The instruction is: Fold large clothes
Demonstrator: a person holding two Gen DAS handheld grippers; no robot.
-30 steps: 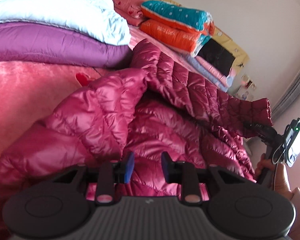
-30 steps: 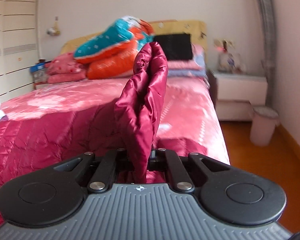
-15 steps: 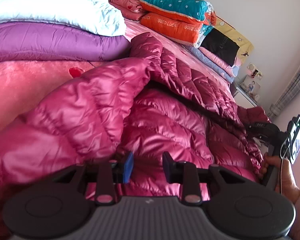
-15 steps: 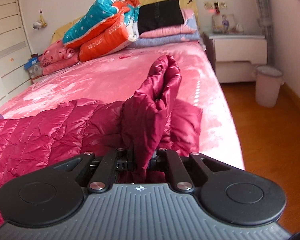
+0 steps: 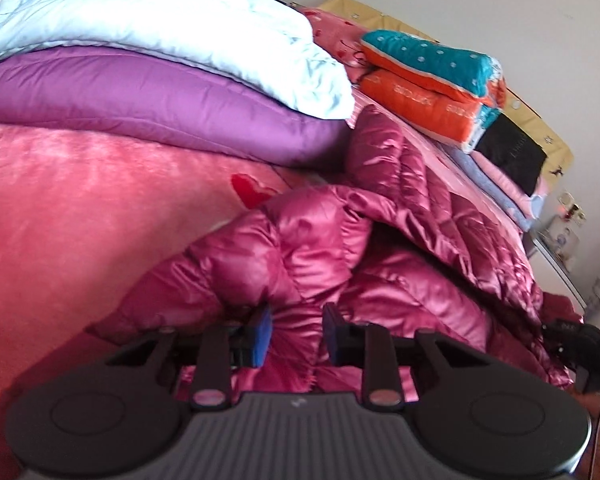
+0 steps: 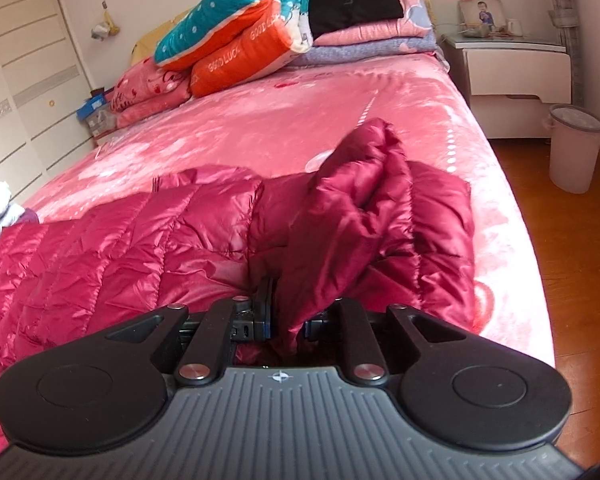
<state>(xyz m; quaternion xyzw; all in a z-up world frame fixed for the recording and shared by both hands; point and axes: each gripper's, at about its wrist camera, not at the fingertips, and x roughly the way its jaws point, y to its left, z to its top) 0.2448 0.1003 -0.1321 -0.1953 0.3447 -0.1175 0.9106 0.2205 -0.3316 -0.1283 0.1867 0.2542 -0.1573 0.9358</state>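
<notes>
Left wrist view: the left gripper (image 5: 296,334) hangs low over a glossy crimson down jacket (image 5: 400,280) spread on the bed (image 5: 80,208), its blue-padded fingers (image 5: 263,334) parted with a gap between them — jacket fabric shows through the gap, but neither pad presses on it. A puffy sleeve or hood section bulges just ahead of the fingers, and a quilted panel lies folded over toward the far side. Beyond the jacket, a purple quilt (image 5: 148,100) lies on the pink bedspread with a white duvet (image 5: 160,28) stacked on top of it. Near the headboard sits a teal and orange folded blanket (image 5: 432,76), with a black folded item (image 5: 512,156) beside it. At the far right edge the right gripper (image 5: 576,340) is partly visible against the jacket's hem. In the right wrist view, the right gripper (image 6: 286,320) has its fingers closed on a bunched fold of the down jacket (image 6: 352,216) — the pinched cloth rises in a ridge ahead of the fingers, while the rest of the garment lies flat on the bed (image 6: 300,120) to the left. A white nightstand (image 6: 516,68) stands by the bed's far corner, a pale bin (image 6: 574,148) on the wooden floor just below it
</notes>
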